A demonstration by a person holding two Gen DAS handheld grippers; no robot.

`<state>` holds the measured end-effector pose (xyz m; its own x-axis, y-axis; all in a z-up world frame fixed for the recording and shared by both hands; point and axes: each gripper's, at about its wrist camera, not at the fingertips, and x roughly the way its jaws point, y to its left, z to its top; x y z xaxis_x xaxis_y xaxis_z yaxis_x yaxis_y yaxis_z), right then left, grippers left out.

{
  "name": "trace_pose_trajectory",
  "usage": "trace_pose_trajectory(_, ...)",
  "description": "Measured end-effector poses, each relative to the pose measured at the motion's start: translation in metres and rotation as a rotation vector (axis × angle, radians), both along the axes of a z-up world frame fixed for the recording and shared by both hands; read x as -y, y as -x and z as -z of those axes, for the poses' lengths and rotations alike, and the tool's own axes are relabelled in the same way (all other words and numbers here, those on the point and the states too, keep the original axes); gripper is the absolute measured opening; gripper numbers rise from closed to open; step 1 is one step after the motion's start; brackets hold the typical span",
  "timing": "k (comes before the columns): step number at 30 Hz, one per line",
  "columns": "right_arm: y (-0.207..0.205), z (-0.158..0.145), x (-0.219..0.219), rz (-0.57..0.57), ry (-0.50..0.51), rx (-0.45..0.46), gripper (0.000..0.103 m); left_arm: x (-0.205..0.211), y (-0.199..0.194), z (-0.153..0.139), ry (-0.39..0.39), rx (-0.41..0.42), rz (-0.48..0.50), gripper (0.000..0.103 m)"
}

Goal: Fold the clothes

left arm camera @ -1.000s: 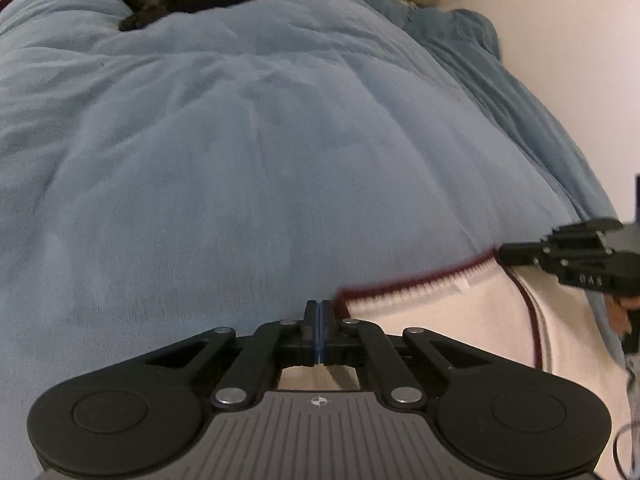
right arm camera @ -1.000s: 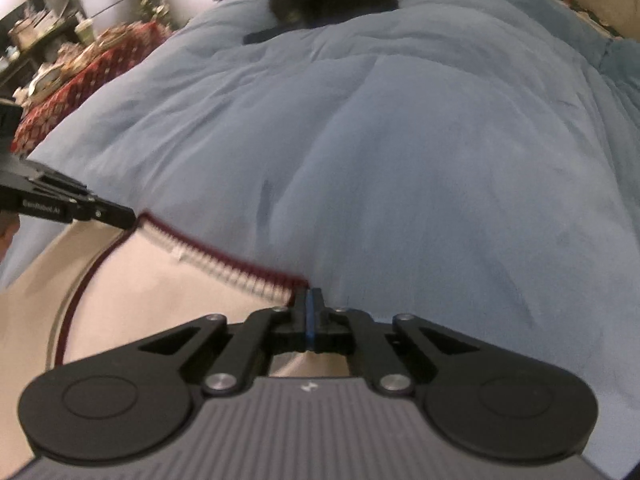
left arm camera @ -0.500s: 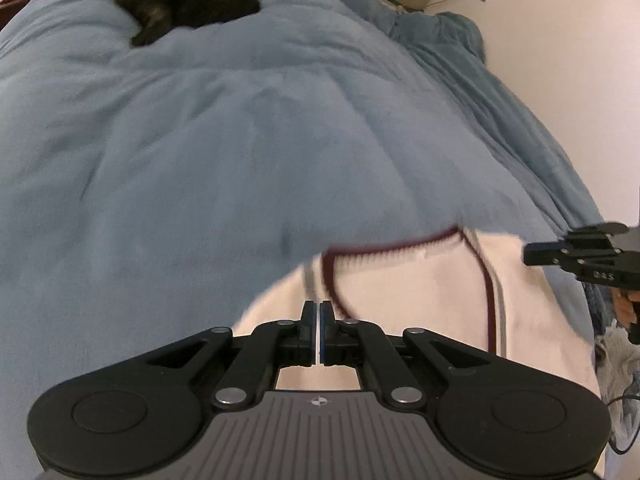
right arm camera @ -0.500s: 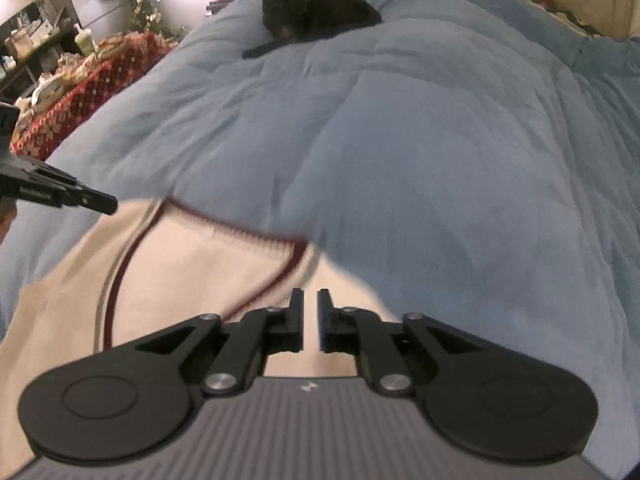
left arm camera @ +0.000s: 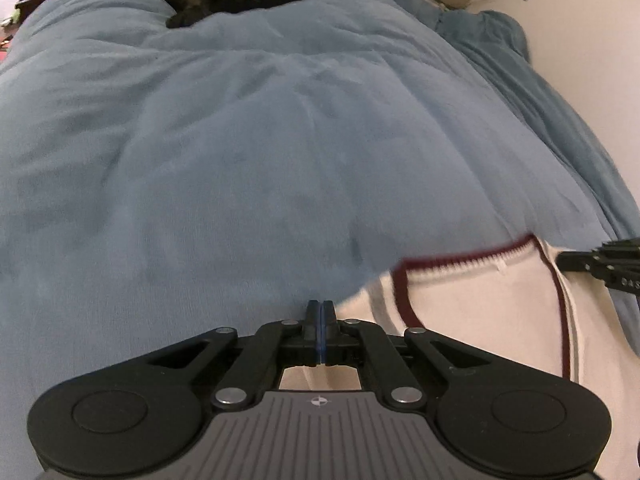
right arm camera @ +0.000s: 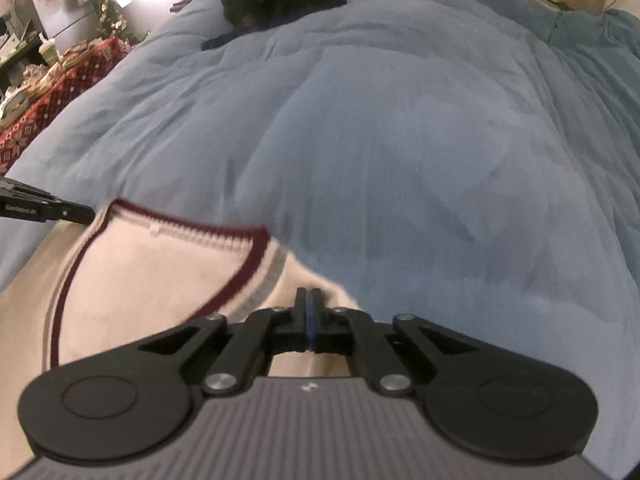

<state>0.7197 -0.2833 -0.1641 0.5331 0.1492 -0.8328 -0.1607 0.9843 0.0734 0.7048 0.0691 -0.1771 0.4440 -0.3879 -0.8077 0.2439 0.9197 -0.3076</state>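
Observation:
A cream sweater point(left arm camera: 480, 308) with a maroon V-neck trim lies on a blue comforter point(left arm camera: 280, 160). My left gripper point(left arm camera: 321, 306) is shut at the sweater's left shoulder edge, with cream fabric showing under its fingers. In the right wrist view the sweater point(right arm camera: 152, 276) spreads to the left, and my right gripper point(right arm camera: 308, 294) is shut with its tip on the cream fabric of the other shoulder. Each gripper also shows in the other's view, at the sweater's far shoulder: the right gripper point(left arm camera: 560, 258) and the left gripper point(right arm camera: 86, 214).
A black animal point(right arm camera: 276, 0) lies curled at the far end of the bed. A red patterned cloth with clutter point(right arm camera: 60, 92) sits off the bed's left side. A white wall point(left arm camera: 580, 60) runs along the right side.
Both grippers sat at the neckline a second ago; now each is further out at a shoulder. The right jaws stood open half a second ago and are shut again. The sweater shifted.

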Motion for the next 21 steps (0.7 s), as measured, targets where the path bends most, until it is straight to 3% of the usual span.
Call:
trace_pose_trajectory(4, 0.012, -0.031, 0.010, 0.044, -0.024, 0.040, 0.005, -0.013, 0.011, -0.033, 0.031, 0.046, 0.010, 0.002)
trace_pose_trajectory(9, 0.072, -0.059, 0.006, 0.058, -0.023, 0.049, 0.005, -0.020, 0.069, -0.061, 0.113, 0.065, 0.041, 0.002)
trace_pose_trajectory(16, 0.161, -0.061, -0.015, 0.058, 0.050, 0.058, 0.005, -0.009, 0.160, -0.046, 0.064, 0.010, 0.018, 0.002)
trace_pose_trajectory(21, 0.170, -0.044, -0.036, 0.086, 0.081, 0.053, 0.005, 0.007, 0.179, -0.029, 0.027, 0.028, -0.051, 0.002)
